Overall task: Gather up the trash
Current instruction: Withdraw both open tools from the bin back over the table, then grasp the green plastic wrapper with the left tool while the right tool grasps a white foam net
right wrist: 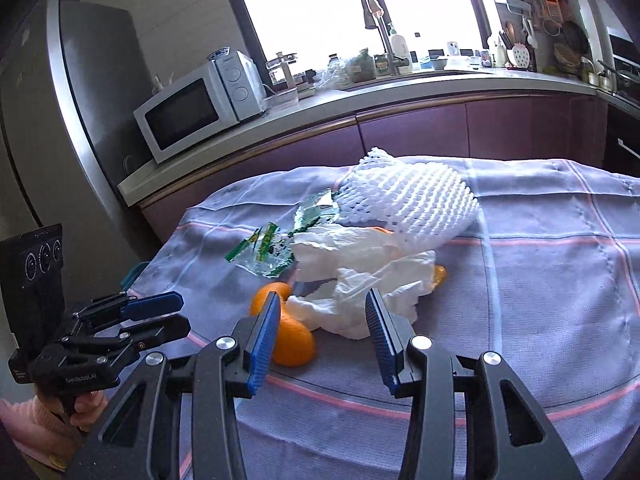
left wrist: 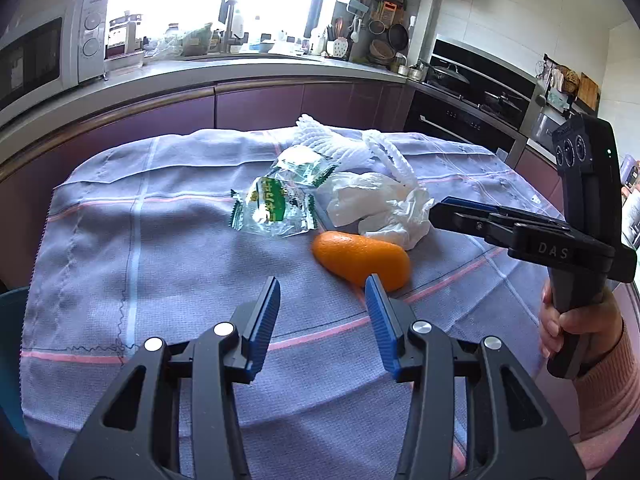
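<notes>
- Lying mid-worktop on a checked lilac cloth [left wrist: 160, 248]: smooth orange peel [left wrist: 360, 258], crumpled white tissue [left wrist: 380, 208], clear crinkly wrapper [left wrist: 276, 204], white foam net [right wrist: 412, 196].
- Left gripper [left wrist: 324, 312] and right gripper [right wrist: 322, 328]: fingers partly open, empty.
- Kitchen; microwave [right wrist: 192, 112] behind.

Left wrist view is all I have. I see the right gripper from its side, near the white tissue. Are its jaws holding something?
Observer: No. The right gripper stands open with nothing between its pads; the tissue lies just beyond.
Operator: Is there more orange than the one orange peel I see?
Observer: Yes, a small orange bit peeks out at the tissue's right edge.
Operator: And the foam net?
Observer: The foam net lies spread wide behind the tissue, overlapping it.
</notes>
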The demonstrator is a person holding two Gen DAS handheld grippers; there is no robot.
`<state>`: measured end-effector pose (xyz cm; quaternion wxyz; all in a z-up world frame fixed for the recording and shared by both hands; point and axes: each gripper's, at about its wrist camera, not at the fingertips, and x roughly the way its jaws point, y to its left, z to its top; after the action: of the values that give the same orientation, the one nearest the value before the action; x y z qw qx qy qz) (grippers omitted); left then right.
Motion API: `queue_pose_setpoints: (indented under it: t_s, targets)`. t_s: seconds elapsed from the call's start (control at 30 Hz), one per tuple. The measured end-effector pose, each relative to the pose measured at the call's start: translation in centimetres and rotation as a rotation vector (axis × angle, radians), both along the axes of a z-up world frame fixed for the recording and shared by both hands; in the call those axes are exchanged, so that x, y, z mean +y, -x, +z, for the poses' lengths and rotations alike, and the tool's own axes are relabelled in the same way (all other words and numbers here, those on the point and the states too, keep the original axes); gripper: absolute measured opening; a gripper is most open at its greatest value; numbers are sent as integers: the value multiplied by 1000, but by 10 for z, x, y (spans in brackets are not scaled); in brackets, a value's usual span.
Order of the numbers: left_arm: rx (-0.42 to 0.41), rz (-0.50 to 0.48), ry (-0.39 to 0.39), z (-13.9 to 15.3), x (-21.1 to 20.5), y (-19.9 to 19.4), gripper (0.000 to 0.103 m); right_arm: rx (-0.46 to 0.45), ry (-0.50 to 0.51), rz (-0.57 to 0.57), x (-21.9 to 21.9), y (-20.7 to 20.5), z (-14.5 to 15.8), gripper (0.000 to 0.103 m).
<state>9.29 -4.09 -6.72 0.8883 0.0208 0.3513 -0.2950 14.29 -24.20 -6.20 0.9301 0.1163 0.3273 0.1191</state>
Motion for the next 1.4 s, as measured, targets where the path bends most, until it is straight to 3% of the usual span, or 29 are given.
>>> queue_pose_setpoints:
  t_s: [0.2, 0.6, 0.93, 1.03, 1.17, 1.23, 1.4]
  targets:
    - [-12, 15, -27, 2, -11, -9, 44, -18, 25, -56, -20, -14, 3, 42]
    - [29, 180, -50, 3, 8, -73, 44, -32, 125, -78, -26, -58, 9, 42]
    - [133, 151, -66, -16, -7, -109, 42, 2, 153, -78, -26, -72, -2, 41]
    - [163, 148, -58, -23, -10, -113, 31, 6, 144, -80, -30, -72, -3, 32]
    - [168, 151, -44, -24, -10, -113, 23, 3, 143, -78, -32, -71, -3, 24]
    - [166, 153, -40, -23, -9, -112, 19, 7, 141, -74, -33, -70, -3, 13]
    - [155, 156, -19, -18, -5, -106, 12, -11, 143, -90, -37, -63, 0, 8]
